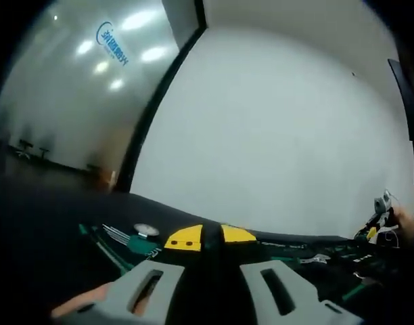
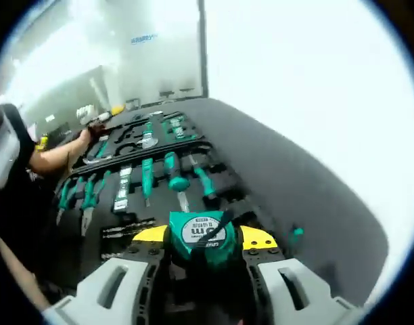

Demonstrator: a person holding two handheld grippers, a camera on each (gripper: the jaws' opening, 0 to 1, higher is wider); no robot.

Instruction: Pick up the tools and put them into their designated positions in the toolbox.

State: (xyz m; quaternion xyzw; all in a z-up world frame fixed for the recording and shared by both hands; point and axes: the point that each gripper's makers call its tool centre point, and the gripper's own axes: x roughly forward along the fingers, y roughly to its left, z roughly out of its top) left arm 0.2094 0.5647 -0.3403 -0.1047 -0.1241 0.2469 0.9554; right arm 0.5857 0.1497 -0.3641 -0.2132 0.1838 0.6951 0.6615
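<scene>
A green tape measure [image 2: 205,233] with a round white label sits between the yellow pads of my right gripper [image 2: 204,238], which is shut on it. Beyond it lies the black foam toolbox tray [image 2: 224,177] holding green-handled screwdrivers [image 2: 173,172] and pliers [image 2: 85,198]. My left gripper [image 2: 107,116] shows at the tray's far left corner, held by a hand. In its own view the left gripper [image 1: 211,237] hovers low over the tray [image 1: 85,250], pads close together with nothing seen between them. Wrenches [image 1: 124,237] lie just ahead of it.
The tray rests on a dark table [image 2: 288,169] with bare surface to its right, where a small green piece [image 2: 296,233] lies. A white wall [image 1: 274,122] and a glass partition [image 1: 78,81] stand behind. A person's arm [image 2: 55,157] reaches in from the left.
</scene>
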